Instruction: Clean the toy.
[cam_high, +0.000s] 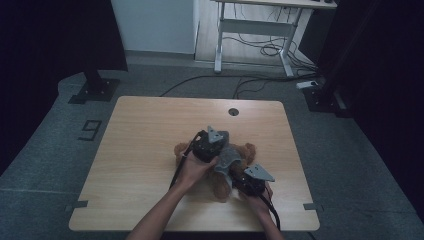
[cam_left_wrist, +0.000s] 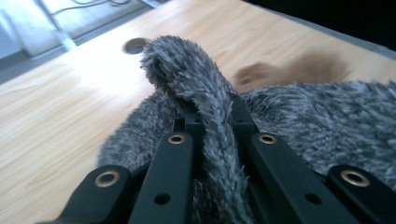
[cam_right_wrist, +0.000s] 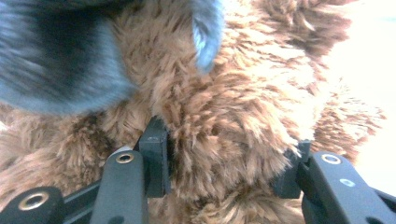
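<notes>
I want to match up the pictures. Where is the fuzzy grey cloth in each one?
High view: grey cloth at the table's middle, between both grippers.
Left gripper view: centre and right, a fold pinched in the jaws.
Right gripper view: blurred, top left.
Shared landmark: the brown plush toy beneath it.

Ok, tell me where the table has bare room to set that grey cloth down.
The table is bare along its whole left half, from the near edge up to the far edge, and across the far strip around the round cable hole. The near right is crowded: brown plush toy, grey fuzzy cloth and both claws sit there.
</notes>
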